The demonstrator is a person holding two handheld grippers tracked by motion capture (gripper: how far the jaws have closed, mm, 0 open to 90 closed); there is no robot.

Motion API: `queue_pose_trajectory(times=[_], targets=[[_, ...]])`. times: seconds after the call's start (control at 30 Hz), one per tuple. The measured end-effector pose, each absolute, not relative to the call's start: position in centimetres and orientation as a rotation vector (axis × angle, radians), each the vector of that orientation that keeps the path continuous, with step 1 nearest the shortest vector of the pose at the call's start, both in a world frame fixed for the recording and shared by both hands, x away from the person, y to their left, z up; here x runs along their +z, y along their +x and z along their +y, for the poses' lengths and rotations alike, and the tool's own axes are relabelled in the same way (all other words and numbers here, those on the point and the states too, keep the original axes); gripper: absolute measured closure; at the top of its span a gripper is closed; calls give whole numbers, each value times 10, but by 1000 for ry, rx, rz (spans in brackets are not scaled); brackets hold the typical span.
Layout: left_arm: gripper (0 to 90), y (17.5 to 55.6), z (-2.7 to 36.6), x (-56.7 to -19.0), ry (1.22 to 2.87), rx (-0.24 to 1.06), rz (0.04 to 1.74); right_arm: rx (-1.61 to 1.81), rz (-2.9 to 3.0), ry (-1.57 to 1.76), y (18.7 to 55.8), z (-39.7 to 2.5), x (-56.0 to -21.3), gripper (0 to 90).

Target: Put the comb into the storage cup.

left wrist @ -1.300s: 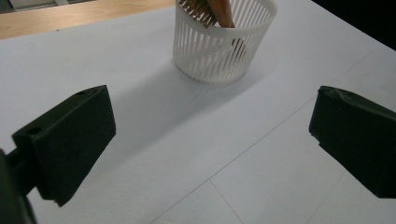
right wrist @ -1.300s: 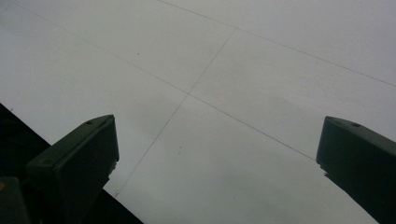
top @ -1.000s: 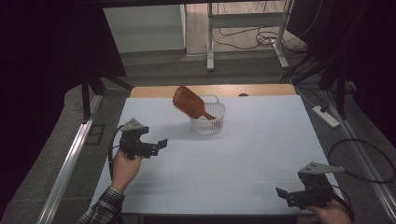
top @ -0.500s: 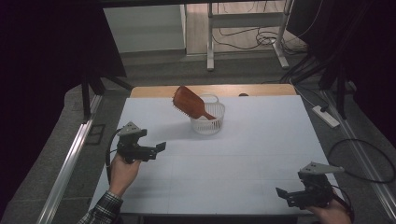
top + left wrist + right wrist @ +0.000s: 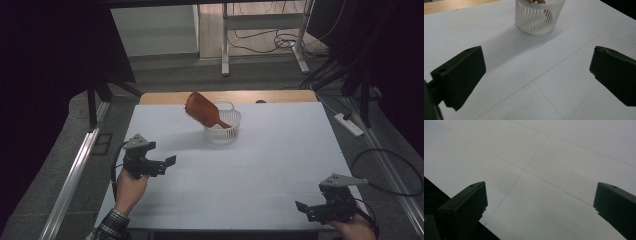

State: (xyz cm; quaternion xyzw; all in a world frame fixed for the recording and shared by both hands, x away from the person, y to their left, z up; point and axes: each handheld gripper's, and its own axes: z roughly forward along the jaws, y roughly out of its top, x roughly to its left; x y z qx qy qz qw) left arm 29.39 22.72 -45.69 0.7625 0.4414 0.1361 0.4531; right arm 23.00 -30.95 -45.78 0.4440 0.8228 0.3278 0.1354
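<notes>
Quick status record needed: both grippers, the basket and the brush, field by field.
left gripper: open, holds nothing, above the table's left side, aimed toward the basket
right gripper: open, holds nothing, at the near right corner
basket: white slatted, upright, far centre of the table
hairbrush: brown, handle down in the basket, head leaning out to the left
table: white top
</notes>
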Motion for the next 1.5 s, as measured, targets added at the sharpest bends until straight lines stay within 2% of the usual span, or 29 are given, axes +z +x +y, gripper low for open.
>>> queue_pose_trajectory(times=[0.6,1.5], targets=[[0,279,236,-461,1865,312,1098,944,2381,1287,230,-309,-458,0],[0,256,245,-462,1877,352,1124,944,2382,1287,231,-309,-458,0]])
